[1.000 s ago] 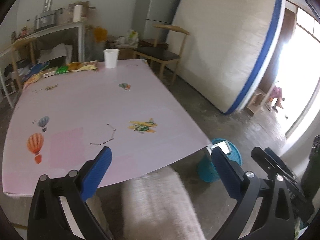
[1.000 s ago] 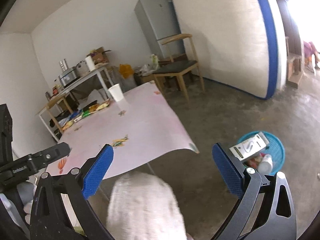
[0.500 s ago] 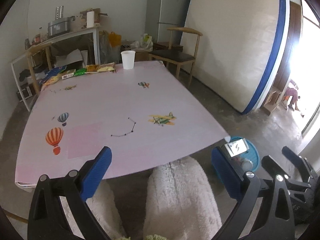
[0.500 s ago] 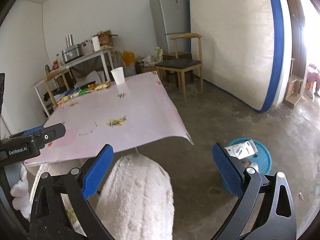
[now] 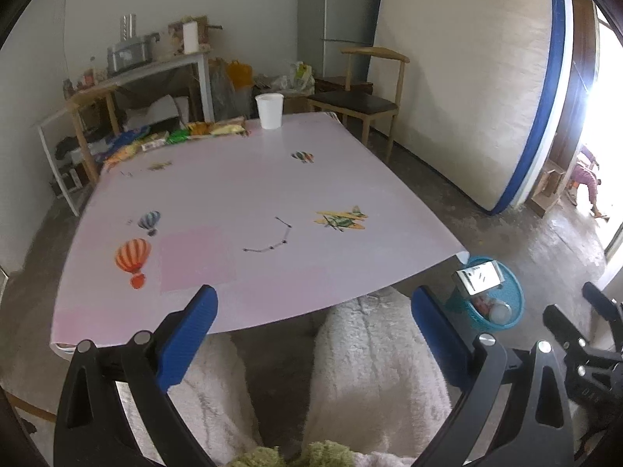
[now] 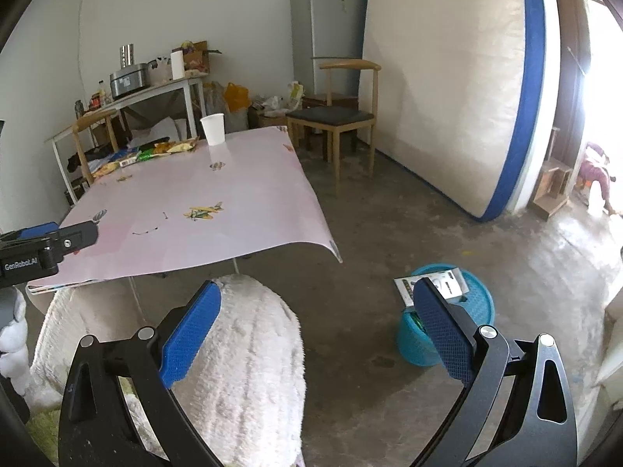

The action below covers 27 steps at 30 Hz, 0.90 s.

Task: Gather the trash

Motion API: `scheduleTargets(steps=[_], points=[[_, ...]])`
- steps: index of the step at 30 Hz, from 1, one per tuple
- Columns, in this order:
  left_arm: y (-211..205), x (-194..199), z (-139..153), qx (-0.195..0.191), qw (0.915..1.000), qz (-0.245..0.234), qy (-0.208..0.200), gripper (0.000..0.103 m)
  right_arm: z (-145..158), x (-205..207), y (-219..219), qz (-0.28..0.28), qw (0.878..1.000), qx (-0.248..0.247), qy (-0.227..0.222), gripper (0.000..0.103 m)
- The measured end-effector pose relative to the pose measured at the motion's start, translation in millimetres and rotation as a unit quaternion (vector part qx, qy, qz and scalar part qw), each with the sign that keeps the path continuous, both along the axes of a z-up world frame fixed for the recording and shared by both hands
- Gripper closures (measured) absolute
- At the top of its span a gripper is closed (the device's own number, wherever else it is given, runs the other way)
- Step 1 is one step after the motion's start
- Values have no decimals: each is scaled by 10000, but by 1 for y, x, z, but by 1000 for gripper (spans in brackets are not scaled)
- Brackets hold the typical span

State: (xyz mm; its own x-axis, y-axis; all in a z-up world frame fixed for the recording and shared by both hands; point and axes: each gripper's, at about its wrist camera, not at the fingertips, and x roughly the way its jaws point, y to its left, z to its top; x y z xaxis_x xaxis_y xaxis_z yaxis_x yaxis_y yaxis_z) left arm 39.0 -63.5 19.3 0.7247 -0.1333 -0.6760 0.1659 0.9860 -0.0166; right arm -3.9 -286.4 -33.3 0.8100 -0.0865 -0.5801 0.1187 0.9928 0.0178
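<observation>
A row of snack wrappers lies along the far edge of the pink table, with a white paper cup beside it. On the floor to the right stands a blue bin that holds trash, a white card sticking out on top. My left gripper is open over the person's knees at the near table edge. My right gripper is open and holds nothing, low over a knee and the floor beside the bin.
The person's legs in white fleece fill the foreground. A wooden chair stands past the table, a mattress leans on the right wall, and a cluttered side table and fridge are at the back.
Both views have risen and pulled back from the table and bin, so the knees and more of the room show. Both grippers stay open.
</observation>
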Motion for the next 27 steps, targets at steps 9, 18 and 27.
scheduleTargets(steps=[9,18,27], points=[[8,-10,0,-68,10000,-61,30,6,0,-1,1,11,10000,-73,-25,8],[12,-4,-1,69,9996,218,148,6,2,3,4,-100,9997,-232,35,8],[14,5,0,245,9987,394,208,6,7,7,1,-109,9998,-162,87,8]])
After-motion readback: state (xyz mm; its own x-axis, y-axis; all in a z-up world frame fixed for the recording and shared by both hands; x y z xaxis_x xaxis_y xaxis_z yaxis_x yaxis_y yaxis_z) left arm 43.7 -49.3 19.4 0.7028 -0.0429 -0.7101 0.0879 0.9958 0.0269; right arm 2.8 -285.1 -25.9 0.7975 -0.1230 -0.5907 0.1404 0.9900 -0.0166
